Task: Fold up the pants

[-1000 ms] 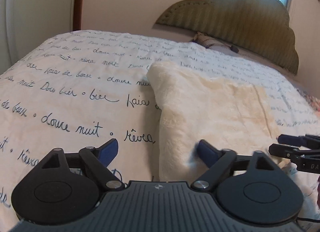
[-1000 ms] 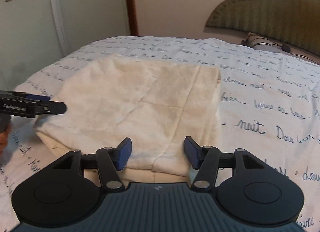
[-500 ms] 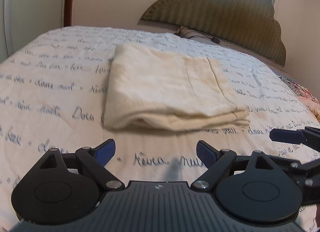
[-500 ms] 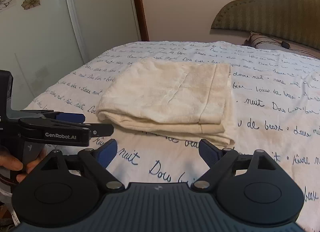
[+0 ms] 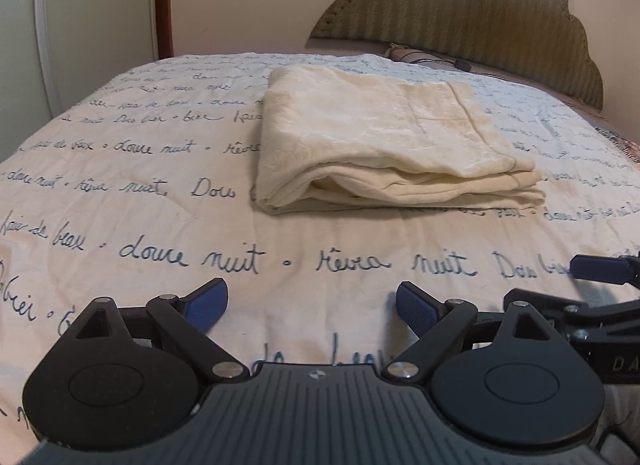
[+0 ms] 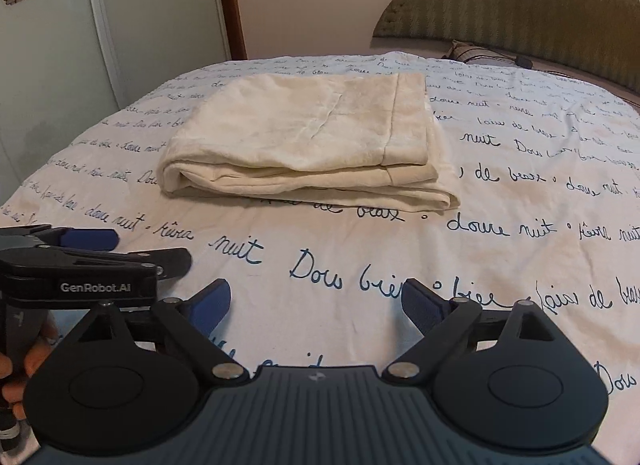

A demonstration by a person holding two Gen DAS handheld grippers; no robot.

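Note:
The cream pants (image 5: 384, 141) lie folded in a flat rectangular stack on the bed, its layered edge toward me. They also show in the right wrist view (image 6: 308, 141). My left gripper (image 5: 312, 305) is open and empty, well back from the stack, above the bedspread. My right gripper (image 6: 316, 303) is open and empty, also back from the stack. The right gripper shows at the right edge of the left wrist view (image 5: 600, 269), and the left gripper shows at the left of the right wrist view (image 6: 88, 239).
The white bedspread (image 5: 160, 201) with blue handwriting print covers the bed. A green padded headboard (image 5: 480, 13) stands at the far end with a pillow (image 6: 476, 53) below it. A wardrobe with flower-print doors (image 6: 60, 45) stands left of the bed.
Both grippers have drawn back from the pants, which now lie farther away as a folded stack. Both stay open.

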